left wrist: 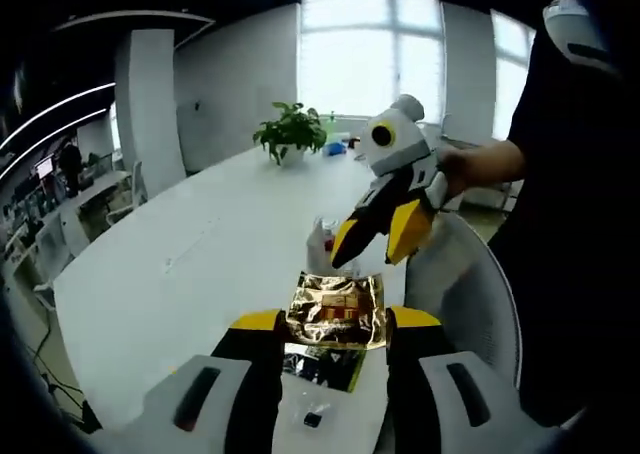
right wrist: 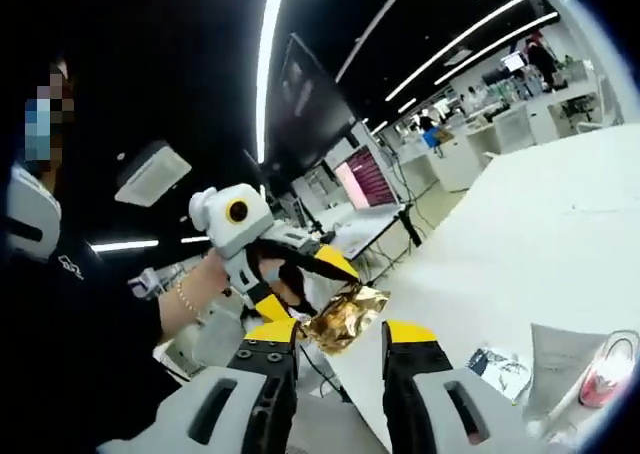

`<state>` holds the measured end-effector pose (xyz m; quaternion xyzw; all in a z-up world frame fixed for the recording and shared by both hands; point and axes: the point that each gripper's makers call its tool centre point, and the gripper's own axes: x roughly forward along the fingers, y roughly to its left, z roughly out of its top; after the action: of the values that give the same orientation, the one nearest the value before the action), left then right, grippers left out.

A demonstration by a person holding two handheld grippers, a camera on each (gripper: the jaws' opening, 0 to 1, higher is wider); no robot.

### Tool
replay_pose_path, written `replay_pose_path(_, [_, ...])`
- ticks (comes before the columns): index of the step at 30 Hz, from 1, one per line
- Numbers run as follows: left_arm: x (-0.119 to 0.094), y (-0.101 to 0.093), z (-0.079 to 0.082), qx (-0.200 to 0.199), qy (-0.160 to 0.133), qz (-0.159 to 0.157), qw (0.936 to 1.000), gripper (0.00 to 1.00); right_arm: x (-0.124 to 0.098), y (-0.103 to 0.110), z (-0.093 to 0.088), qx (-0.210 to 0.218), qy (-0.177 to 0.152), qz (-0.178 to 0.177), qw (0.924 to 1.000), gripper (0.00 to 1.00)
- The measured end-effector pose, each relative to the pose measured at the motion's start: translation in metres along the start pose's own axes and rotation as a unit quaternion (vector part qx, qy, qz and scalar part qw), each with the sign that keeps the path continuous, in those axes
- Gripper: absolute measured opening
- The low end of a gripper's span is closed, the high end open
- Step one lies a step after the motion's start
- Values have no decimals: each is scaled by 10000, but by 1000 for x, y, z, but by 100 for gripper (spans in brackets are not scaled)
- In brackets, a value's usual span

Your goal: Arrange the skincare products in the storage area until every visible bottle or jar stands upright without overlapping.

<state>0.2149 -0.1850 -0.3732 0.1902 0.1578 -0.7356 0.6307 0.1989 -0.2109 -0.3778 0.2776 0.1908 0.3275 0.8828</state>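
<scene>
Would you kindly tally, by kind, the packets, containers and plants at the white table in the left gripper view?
Gold foil packet: 1
Dark printed packet: 1
Clear container: 1
Potted plant: 1
Total: 4

**No legible text**

Nothing readable anywhere in either view. Dark print on the gold foil sachet [left wrist: 336,310], red and brown blocks, too blurred to make out as letters. Same sachet [right wrist: 345,318] in the right gripper view, crumpled and glaring, no print discernible. Printed leaflet [left wrist: 322,365] lying on the white table [left wrist: 200,274] under the sachet, pattern only, no words resolved. Small white mark on the person's dark sleeve [right wrist: 68,264], possibly a logo, too small to read. Pink-lit screen [right wrist: 365,177] in the background, content unreadable.
</scene>
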Motion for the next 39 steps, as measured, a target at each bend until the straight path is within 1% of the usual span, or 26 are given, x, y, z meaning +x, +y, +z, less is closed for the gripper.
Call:
replay_pose_path(4, [0, -2, 7, 142, -79, -47, 9999, 42, 1, 0, -5, 444, -77, 17, 9990, 29])
replay_pose_path(6, [0, -3, 10, 205, -122, -72, 9997, 42, 2, 4, -5, 724, -166, 122, 9972, 27])
replay_pose_path(13, [6, -8, 11, 348, -184, -209, 9990, 42, 2, 6, -6, 827, -235, 149, 9962, 17])
replay_pose_path(14, [6, -9, 12, 338, -203, -233, 9990, 37, 2, 6, -7, 871, -241, 149, 9958, 15])
replay_pose_path(15, [7, -10, 14, 358, -255, -260, 9987, 29, 2, 7, -8, 873, -250, 155, 9957, 14])
replay_pose_path(16, [8, -14, 18, 419, -355, -326, 9980, 27, 2, 7, -9, 898, -257, 150, 9955, 11])
replay_pose_path(17, [8, -13, 18, 359, -346, -298, 9983, 30, 2, 7, -9, 913, -280, 152, 9953, 5])
replay_pose_path(18, [9, -11, 16, 255, -306, -260, 9989, 36, 1, 8, -9, 983, -326, 194, 9944, 1])
replay_pose_path(19, [11, -11, 14, 271, -282, -250, 9989, 38, 0, 6, -10, 1057, -347, 137, 9937, 2])
replay_pose_path(20, [15, -10, 11, 263, -245, -220, 9991, 36, -2, -6, -14, 959, -384, -200, 9944, 1])
replay_pose_path(21, [18, -8, 5, 191, -181, -158, 9995, 35, -4, -18, -13, 675, -504, -543, 9950, 1])
replay_pose_path(22, [21, -4, -4, 130, -86, -36, 9999, 35, -9, -28, -21, 180, -273, -839, 9959, 1])
replay_pose_path(23, [21, 3, -14, 127, 48, 192, 9997, 37, -10, -30, -25, 52, -167, -905, 9957, 1])
replay_pose_path(24, [20, 5, -27, 5, 317, 409, 9987, 38, -13, -35, -30, -151, -61, -1060, 9942, 1])
replay_pose_path(25, [19, 6, -41, -31, 546, 506, 9972, 40, -14, -33, -32, -521, -10, -1019, 9934, 1])
replay_pose_path(26, [18, 6, -61, -108, 769, 588, 9952, 41, -15, -31, -41, -1045, 262, -989, 9892, 1])
replay_pose_path(27, [19, 4, -72, -254, 869, 611, 9940, 42, -16, -31, -49, -1340, 491, -985, 9849, 1])
replay_pose_path(28, [20, 3, -93, -277, 1077, 605, 9920, 43, -17, -32, -63, -1651, 824, -981, 9779, 1])
replay_pose_path(30, [26, -4, -113, -385, 1250, 628, 9894, 43, -15, -34, -71, -1978, 844, -1007, 9714, 1])
replay_pose_path(31, [30, -7, -126, -342, 1412, 591, 9876, 44, -15, -41, -78, -2147, 918, -976, 9674, 1])
replay_pose_path(32, [34, -9, -146, -348, 1596, 572, 9849, 46, -15, -41, -80, -2342, 920, -969, 9630, 1])
replay_pose_path(33, [40, -14, -156, -272, 1706, 486, 9838, 48, -15, -44, -80, -2545, 915, -1023, 9573, 1])
replay_pose_path(35, [55, -21, -175, -10, 1875, 361, 9816, 51, -17, -46, -88, -2814, 1151, -1154, 9457, 1])
replay_pose_path(37, [69, -32, -189, 242, 2258, 158, 9738, 52, -17, -41, -93, -2777, 1130, -1111, 9475, 1])
replay_pose_path(38, [76, -34, -192, 386, 2329, 88, 9717, 52, -17, -41, -94, -2728, 1130, -1095, 9491, 2])
replay_pose_path(39, [86, -34, -197, 392, 2335, 54, 9716, 52, -20, -43, -99, -2591, 1203, -1151, 9514, 5])
